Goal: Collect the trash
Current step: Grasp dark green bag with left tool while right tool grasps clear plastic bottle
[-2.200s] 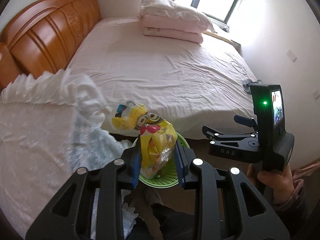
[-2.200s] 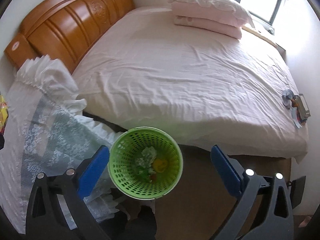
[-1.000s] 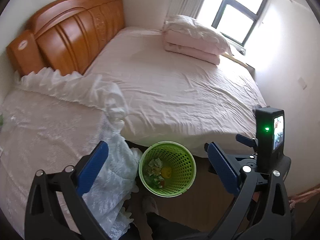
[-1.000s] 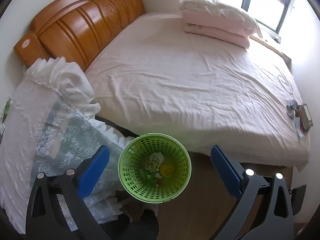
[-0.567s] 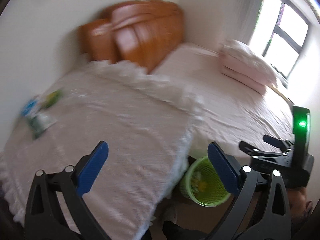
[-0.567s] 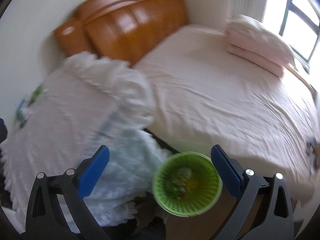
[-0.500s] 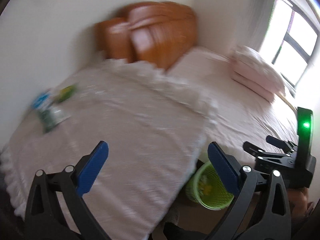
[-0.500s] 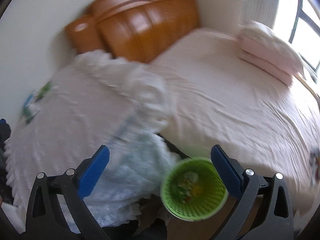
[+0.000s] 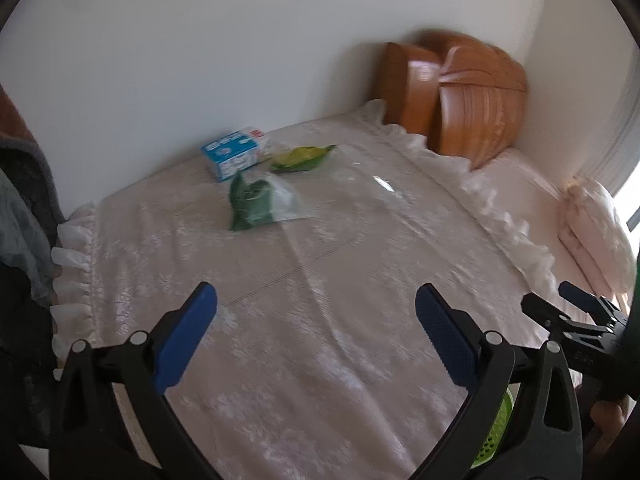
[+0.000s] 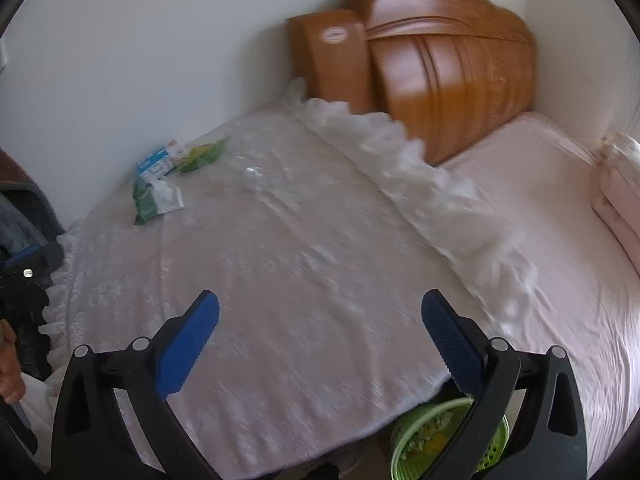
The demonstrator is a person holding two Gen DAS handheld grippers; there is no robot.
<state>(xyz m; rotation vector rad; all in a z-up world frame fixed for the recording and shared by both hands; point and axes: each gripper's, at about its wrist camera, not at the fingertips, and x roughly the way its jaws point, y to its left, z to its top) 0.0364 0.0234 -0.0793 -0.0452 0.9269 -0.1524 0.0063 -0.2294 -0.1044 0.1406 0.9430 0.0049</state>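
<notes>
A blue and white box (image 9: 234,153) (image 10: 154,163), a yellow-green wrapper (image 9: 302,157) (image 10: 200,155) and a dark green bag with clear plastic (image 9: 256,200) (image 10: 154,198) lie at the far side of a table under a white lace cloth (image 9: 320,280) (image 10: 280,260). My left gripper (image 9: 316,336) hangs open above the near part of the cloth, empty. My right gripper (image 10: 320,340) is open and empty too. The green basket (image 10: 448,440) (image 9: 494,434) with trash sits on the floor at the lower right, partly hidden by the fingers.
A bed with a pink sheet (image 10: 560,208) and a wooden headboard (image 10: 440,64) stands to the right. Folded pink bedding (image 9: 596,232) lies on it. A white wall (image 9: 200,60) backs the table. Dark clothing (image 9: 20,200) hangs at the left edge.
The left gripper let the yellow wrapper drop into the basket and opened. Both grippers then swung left from the basket toward the lace-covered table, bringing the trash there into view.
</notes>
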